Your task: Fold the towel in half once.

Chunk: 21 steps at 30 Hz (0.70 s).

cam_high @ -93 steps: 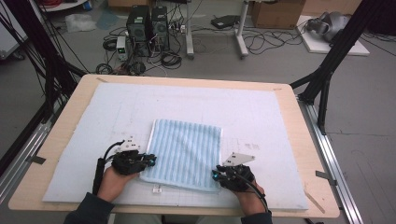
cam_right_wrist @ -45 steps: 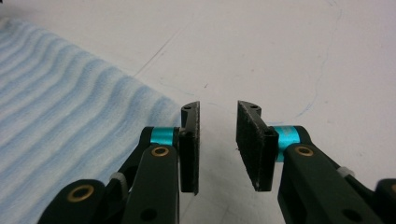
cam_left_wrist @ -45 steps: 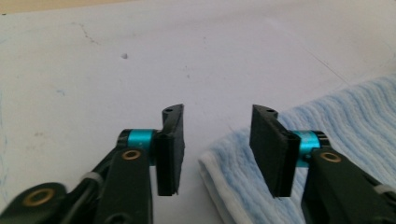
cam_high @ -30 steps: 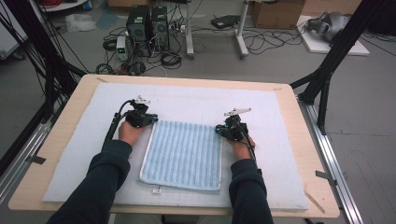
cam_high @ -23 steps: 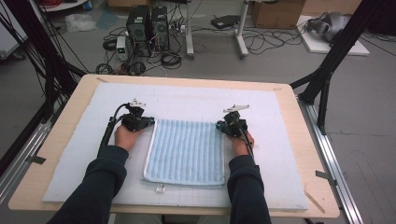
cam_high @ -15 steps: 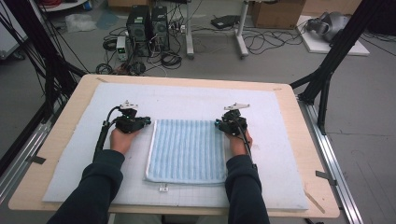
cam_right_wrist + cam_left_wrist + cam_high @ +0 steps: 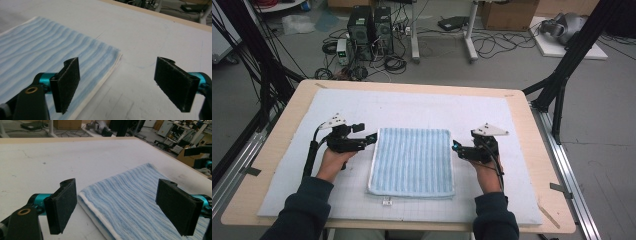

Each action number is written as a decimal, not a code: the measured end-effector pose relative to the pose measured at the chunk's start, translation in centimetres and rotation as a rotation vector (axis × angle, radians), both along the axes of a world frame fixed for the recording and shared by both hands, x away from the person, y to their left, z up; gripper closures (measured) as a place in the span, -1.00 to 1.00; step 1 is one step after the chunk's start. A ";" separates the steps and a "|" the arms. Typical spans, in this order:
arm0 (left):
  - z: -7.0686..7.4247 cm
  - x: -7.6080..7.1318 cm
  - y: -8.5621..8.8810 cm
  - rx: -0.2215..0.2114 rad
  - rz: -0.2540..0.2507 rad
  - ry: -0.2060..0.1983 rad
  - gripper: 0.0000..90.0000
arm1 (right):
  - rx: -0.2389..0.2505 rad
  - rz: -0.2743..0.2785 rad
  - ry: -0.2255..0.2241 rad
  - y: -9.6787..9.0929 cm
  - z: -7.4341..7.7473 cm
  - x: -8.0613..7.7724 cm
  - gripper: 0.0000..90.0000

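Two tools: both near the person, one each side of the towel, neither holding anything.
Sleeves: dark, come in from the near edge of the surface in the high view.
Left tool [image 7: 371,138]: at the towel's far-left corner, jaws wide – just been opening, nothing gripped; in the left gripper view [image 7: 117,207] the towel's edge lies under the gap between the pads, pads off the cloth.
Right tool [image 7: 456,147]: just beside the towel's right edge, toward the far corner, jaws wide – just been opening, empty; in the right gripper view [image 7: 117,85] the left pad hangs over the towel's edge, the right pad over bare mat.
Towel [image 7: 412,161]: light blue w/ thin stripes, folded, lies flat, approx. centre of the mat, layered white hem at the edges; small white tag at the near edge.
Mat [image 7: 422,107]: white, covers most of the surface.
Surface [image 7: 532,125]: light wood, rim bare around the mat.
Floor beyond: cables, computer towers [image 7: 369,25].
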<state>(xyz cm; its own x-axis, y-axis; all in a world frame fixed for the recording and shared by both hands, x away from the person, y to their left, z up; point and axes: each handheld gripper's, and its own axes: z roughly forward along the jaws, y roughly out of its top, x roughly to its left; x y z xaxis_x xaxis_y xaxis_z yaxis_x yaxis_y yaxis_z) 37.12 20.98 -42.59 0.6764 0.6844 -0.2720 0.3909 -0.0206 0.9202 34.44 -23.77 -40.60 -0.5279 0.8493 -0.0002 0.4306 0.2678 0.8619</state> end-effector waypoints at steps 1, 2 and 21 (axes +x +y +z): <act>0.0 -0.3 0.2 -0.002 -0.012 -0.007 -0.61 | -0.001 0.014 -0.008 -0.2 0.0 -0.7 -0.60; 0.1 -0.6 0.4 -0.007 -0.017 -0.016 -0.61 | -0.012 0.028 -0.016 -0.4 -0.1 -1.2 -0.67; 0.4 -3.6 3.0 -0.012 0.018 -0.064 -0.57 | 0.036 0.045 -0.045 -0.7 -0.7 -3.7 -0.75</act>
